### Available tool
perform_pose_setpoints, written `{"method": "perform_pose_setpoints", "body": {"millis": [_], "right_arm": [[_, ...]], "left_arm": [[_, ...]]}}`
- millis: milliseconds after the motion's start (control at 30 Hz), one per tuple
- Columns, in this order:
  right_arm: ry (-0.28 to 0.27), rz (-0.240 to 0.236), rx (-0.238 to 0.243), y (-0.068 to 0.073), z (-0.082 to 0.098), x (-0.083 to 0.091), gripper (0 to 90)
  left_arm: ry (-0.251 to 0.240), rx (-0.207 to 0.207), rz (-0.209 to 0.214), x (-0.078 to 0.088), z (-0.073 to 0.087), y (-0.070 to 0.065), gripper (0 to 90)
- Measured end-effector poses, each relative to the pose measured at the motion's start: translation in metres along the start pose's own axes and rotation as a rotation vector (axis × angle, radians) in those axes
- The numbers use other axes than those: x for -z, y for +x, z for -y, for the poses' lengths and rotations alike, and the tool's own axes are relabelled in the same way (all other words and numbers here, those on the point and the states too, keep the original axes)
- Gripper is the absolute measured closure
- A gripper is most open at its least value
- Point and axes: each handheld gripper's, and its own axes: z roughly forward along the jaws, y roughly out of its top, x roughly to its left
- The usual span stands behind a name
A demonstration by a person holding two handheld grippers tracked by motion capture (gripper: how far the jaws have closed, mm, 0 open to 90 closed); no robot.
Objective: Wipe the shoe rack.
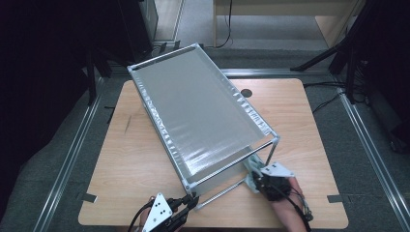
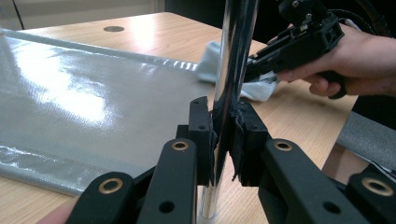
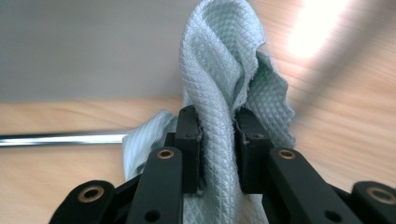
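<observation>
A chrome-tube rack (image 1: 133, 69) with a grey fabric cover (image 1: 203, 111) stands slanted across the wooden table (image 1: 300, 116). My left gripper (image 2: 223, 140) is shut on the rack's near upright chrome post (image 2: 233, 56); in the high view the left gripper (image 1: 192, 202) is at the rack's near corner. My right gripper (image 3: 218, 144) is shut on a pale green waffle-weave cloth (image 3: 219, 70), bunched upward between the jaws. In the high view the right gripper (image 1: 255, 176) holds the cloth (image 1: 251, 168) beside the rack's near right leg. A horizontal chrome bar (image 3: 60, 138) lies behind the cloth.
A dark round cable hole (image 1: 246, 92) sits in the table behind the rack. Metal floor rails (image 1: 67, 159) run along both sides of the table. Black stand legs (image 1: 319, 60) are at the back right. The person's right hand (image 2: 364, 56) grips the right gripper's handle.
</observation>
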Motion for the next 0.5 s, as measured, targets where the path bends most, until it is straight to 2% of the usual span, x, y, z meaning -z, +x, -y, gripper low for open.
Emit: {"method": "perform_pose_setpoints", "body": {"millis": [33,133,167,200,233,267,300,333,367,400,433,467,500], "right_arm": [[0.011,-0.029,-0.036,-0.011,0.004,0.002,75.2],[0.013,-0.020,-0.025,-0.006,0.006,0.001,75.9],[0.021,-0.019,0.008,0.009,0.004,0.000,76.2],[0.021,-0.019,0.008,0.009,0.004,0.000,76.2],[0.027,-0.065,0.046,0.027,0.003,-0.001,76.3],[0.027,-0.065,0.046,0.027,0.003,-0.001,76.3],[0.032,-0.091,0.093,0.049,0.002,-0.002,76.4],[0.032,-0.091,0.093,0.049,0.002,-0.002,76.4],[0.044,-0.124,0.136,0.070,-0.001,-0.002,76.3],[0.049,-0.153,0.154,0.080,-0.001,-0.002,76.3],[0.050,-0.183,0.176,0.090,-0.001,-0.002,76.2],[0.050,-0.183,0.176,0.090,-0.001,-0.002,76.2],[0.050,-0.214,0.188,0.099,-0.001,-0.002,76.1]], "left_arm": [[-0.001,0.001,-0.002,0.000,0.000,0.000,80.7],[-0.002,0.011,0.001,-0.001,0.000,0.000,80.7],[0.000,0.020,0.001,-0.002,0.000,0.000,80.6],[0.000,0.020,0.001,-0.002,0.000,0.000,80.6],[-0.002,0.024,-0.002,-0.003,0.000,0.000,80.7],[-0.002,0.024,-0.002,-0.003,0.000,0.000,80.7],[-0.003,0.025,-0.001,-0.003,0.000,0.000,80.7],[-0.003,0.025,-0.001,-0.003,0.000,0.000,80.7],[-0.003,0.029,0.001,-0.003,0.000,0.000,80.7],[-0.003,0.029,0.001,-0.003,0.000,0.000,80.7],[-0.004,0.029,0.001,-0.003,0.000,0.000,80.7],[-0.004,0.029,0.001,-0.003,0.000,0.000,80.7],[-0.004,0.028,0.002,-0.003,0.000,0.000,80.7]]}}
